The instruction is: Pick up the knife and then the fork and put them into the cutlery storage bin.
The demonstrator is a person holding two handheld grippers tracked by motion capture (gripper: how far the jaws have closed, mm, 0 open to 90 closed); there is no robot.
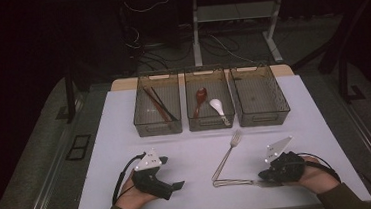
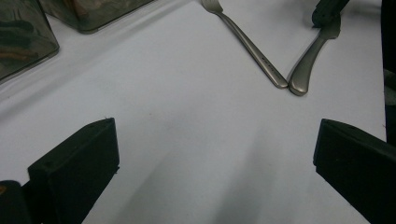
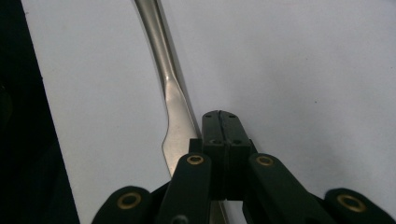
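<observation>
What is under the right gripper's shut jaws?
The knife blade lies beside and beneath the right gripper on the white table; its tip is covered by the gripper.

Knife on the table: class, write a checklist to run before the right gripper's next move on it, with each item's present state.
1. Right gripper open for the knife: not ok, jaws shut beside the blade.
2. Knife lying flat: ok.
3. Knife apart from the fork: not ok, handle ends meet.
4. Rightmost bin has room: ok, empty.
5. Left gripper out of the way: ok, open over bare table.
</observation>
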